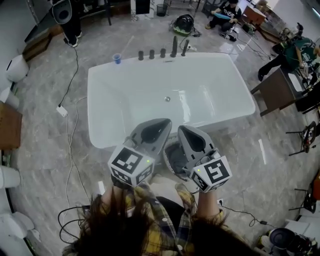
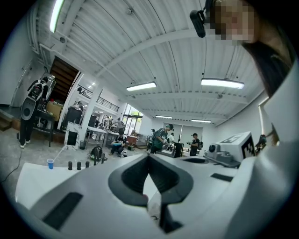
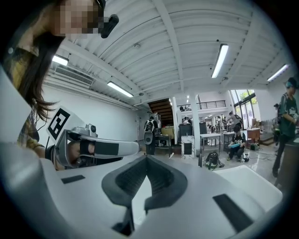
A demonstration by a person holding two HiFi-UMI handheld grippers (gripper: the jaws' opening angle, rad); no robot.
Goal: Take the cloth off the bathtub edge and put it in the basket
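Observation:
A white bathtub (image 1: 97, 107) fills the middle of the head view, and I see no cloth on its rim. My left gripper (image 1: 161, 122) and right gripper (image 1: 184, 129) are held side by side close to the person's chest, over the tub's near edge. Both are shut with nothing between the jaws. The left gripper view shows its jaws (image 2: 148, 157) meeting tip to tip, aimed level across the room. The right gripper view shows its jaws (image 3: 146, 158) closed the same way. A grey round basket-like container (image 1: 172, 159) shows between and below the two grippers, mostly hidden.
A blue cup (image 1: 117, 58) and dark tap fittings (image 1: 162, 52) stand on the tub's far rim. Cables and a white power strip (image 1: 61, 111) lie on the floor at left. A wooden table (image 1: 277, 90) stands at right. People sit at the back (image 1: 227, 12).

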